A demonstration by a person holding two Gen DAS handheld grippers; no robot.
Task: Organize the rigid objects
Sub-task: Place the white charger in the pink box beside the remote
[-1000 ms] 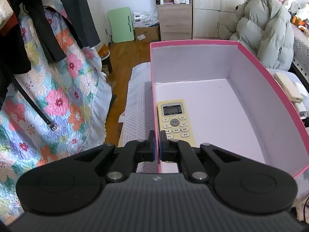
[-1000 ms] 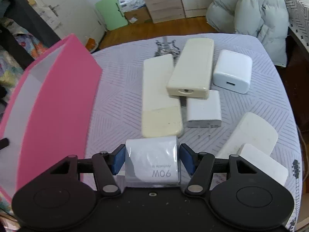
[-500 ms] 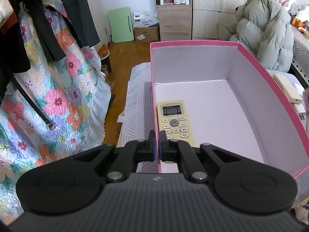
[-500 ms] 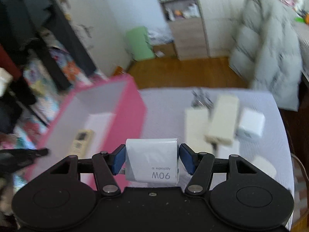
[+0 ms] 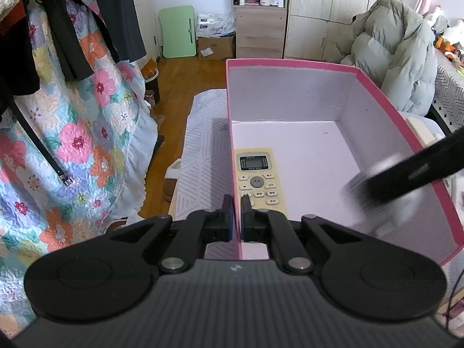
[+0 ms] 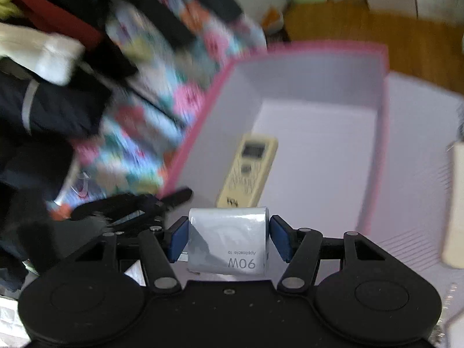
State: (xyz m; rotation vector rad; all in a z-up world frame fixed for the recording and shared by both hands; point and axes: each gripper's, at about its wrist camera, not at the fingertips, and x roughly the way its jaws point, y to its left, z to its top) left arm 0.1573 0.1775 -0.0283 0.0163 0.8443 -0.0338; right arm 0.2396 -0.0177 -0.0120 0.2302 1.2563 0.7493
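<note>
While your left wrist view stays sharp, your right wrist view is smeared with motion blur, so take the box's edges from the left one. There you see your left gripper closed on the near left wall of the pink box, one finger outside and one inside. Only this view shows the green-grey puffer jacket beyond the box's far right corner, and your right gripper as a dark blur crossing the box's right rim.

Your right view alone shows what that gripper carries: its blue pads press both sides of the white charger, printed "90W", which hangs above the box's near edge. It also shows a cream slab outside the box to the right, on the patterned cover.

Inside, the yellowed remote lies flat against the left wall near your left gripper. The rest of the white floor, from the remote across to the right wall and back to the far wall, is bare. The charger sits just short of the remote's near end.
</note>
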